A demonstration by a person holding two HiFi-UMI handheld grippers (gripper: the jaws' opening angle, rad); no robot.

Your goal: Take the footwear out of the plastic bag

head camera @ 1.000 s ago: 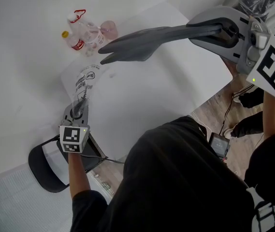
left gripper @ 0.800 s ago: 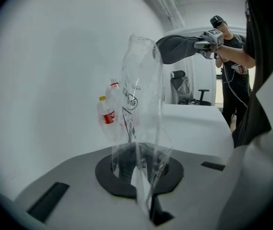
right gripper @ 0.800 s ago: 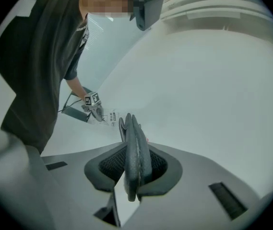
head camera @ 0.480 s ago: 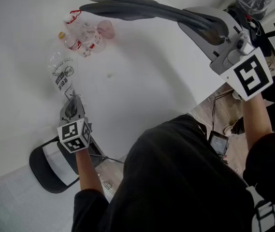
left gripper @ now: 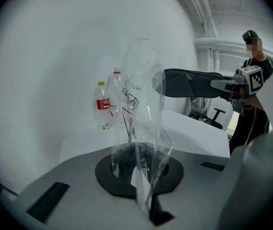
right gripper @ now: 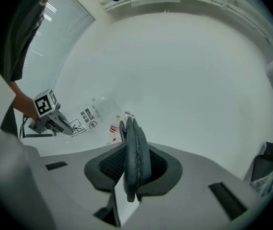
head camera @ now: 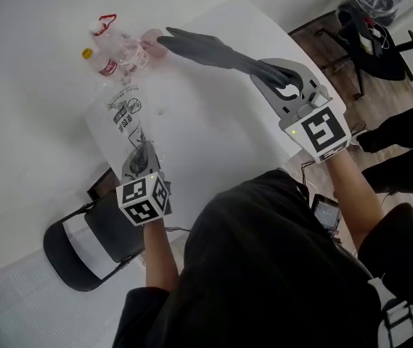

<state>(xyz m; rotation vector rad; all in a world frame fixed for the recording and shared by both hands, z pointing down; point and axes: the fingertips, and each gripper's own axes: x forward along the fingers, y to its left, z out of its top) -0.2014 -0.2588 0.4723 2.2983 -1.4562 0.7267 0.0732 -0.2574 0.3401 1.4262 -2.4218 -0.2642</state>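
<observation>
Our right gripper (head camera: 284, 80) is clamped on the heel end of the footwear (head camera: 210, 49): two thin, flat, dark grey pieces pressed together, with stitching along their rims. The pair hangs in the air over the white table (head camera: 221, 133), its toes reaching toward the bottles (head camera: 112, 49) at the far left corner. Our left gripper (head camera: 140, 156), jaws together, pinches the clear, black-printed plastic bag (head camera: 123, 114) near the table's left edge.

Jaws: left gripper (head camera: 138, 159) pinched shut; right gripper (head camera: 284, 82) clamped, held forward.
</observation>
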